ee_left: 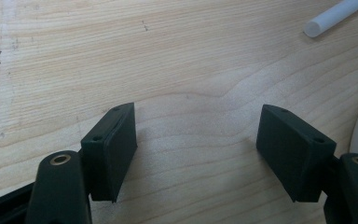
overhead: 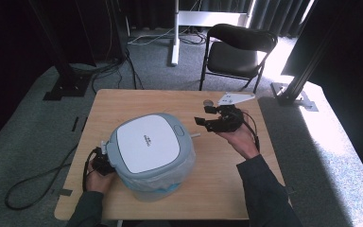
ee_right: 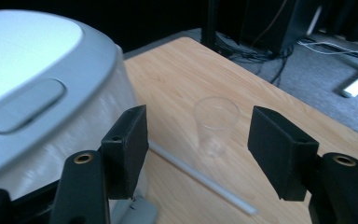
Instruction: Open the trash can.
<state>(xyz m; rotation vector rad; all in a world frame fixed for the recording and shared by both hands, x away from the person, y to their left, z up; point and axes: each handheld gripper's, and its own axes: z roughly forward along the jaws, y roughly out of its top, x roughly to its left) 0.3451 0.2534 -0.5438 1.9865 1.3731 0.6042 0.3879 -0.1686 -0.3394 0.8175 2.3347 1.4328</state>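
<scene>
A: We logged the right gripper (overhead: 207, 116) raised above the far right of the surface (overhead: 123, 101), its fingers (ee_right: 128, 142) spread wide with nothing between them. Ahead of them in the right gripper view we saw a clear plastic cup (ee_right: 214, 123) lying on its side and a white straw (ee_right: 200, 179) flat on the wood beside the lidded bin (overhead: 149, 151). Cup and straw lay near each other; contact could not be judged.

B: And the left gripper (ee_left: 196, 154)?

A: We noted it low at the bin's left side, fingers (ee_left: 114, 149) likewise apart and empty, bare wood between them. The straw's end (ee_left: 335, 16) showed far off in its view. The bin stood mid-surface, lid closed, a liner bag (overhead: 179, 172) bulging under the rim.

B: Step in hand?

A: We judged it the approach to a pick-up, most likely the cup, with disposal in the bin to follow. Nothing was grasped yet.

B: Next move?

A: We reckoned the right gripper needed to descend, straddle the cup across its body, and close gently, since thin plastic would crush or roll away.
</scene>
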